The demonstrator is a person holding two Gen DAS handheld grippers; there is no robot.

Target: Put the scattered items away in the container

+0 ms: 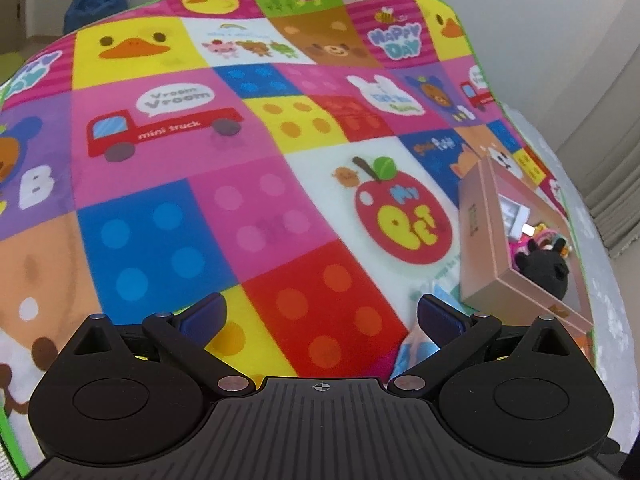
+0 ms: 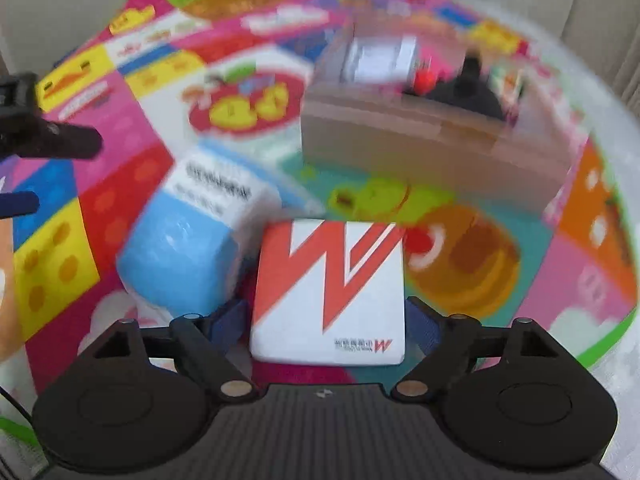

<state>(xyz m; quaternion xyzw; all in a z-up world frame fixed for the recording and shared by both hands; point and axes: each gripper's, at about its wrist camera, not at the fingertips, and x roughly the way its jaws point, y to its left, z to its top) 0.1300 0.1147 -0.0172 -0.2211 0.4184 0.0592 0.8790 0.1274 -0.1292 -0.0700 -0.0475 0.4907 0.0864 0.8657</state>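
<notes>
Pack [image 2: 328, 292] lengthwise between right claw [image 2: 328, 322] fingers.

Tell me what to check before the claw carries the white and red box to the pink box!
1. White and red box between the right gripper fingers: ok.
2. Pads pressing on it: cannot tell, a small gap shows on the right side.
3. Blue and white pack clear of the box: not ok, it sits right beside it.
4. Pink box open on top: ok.
5. Room inside: cannot tell, a black toy and other items are already there.
6. Left gripper empty: ok.
</notes>
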